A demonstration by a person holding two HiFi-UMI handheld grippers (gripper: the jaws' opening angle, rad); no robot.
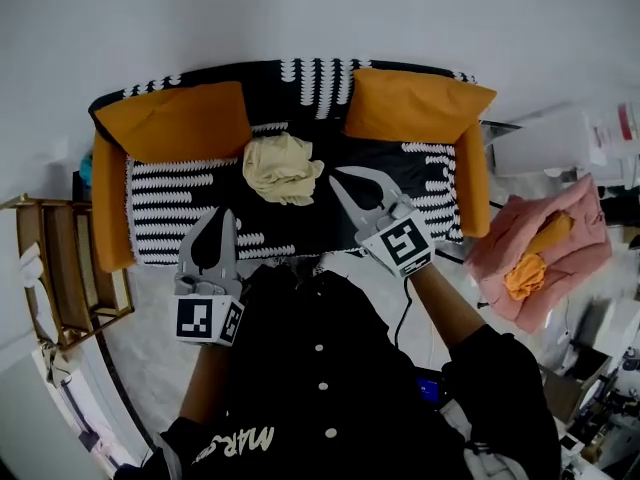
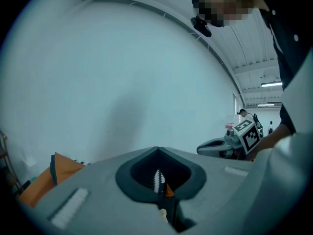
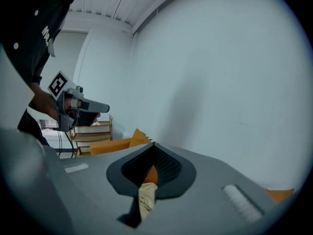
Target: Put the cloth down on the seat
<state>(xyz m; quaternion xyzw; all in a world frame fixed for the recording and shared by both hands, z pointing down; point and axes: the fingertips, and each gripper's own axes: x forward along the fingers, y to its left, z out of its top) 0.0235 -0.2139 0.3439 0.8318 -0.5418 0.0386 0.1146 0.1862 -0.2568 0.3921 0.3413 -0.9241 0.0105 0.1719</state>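
A crumpled cream cloth (image 1: 283, 168) lies on the black-and-white patterned seat (image 1: 190, 203) of a small sofa, between two orange cushions (image 1: 185, 118). My left gripper (image 1: 222, 213) hovers over the seat's front left, shut and empty, a little left of the cloth. My right gripper (image 1: 338, 173) is shut with nothing in it, its tip just right of the cloth and apart from it. In the right gripper view the cloth (image 3: 146, 196) shows through the gap behind the closed tips (image 3: 153, 144). The left gripper view shows its tips (image 2: 157, 149) closed too.
A pile of pink fabric (image 1: 545, 243) with an orange garment (image 1: 527, 268) lies to the sofa's right. A wooden shelf (image 1: 50, 258) stands at the left. Orange armrests (image 1: 472, 183) bound the seat. A white wall rises behind the sofa.
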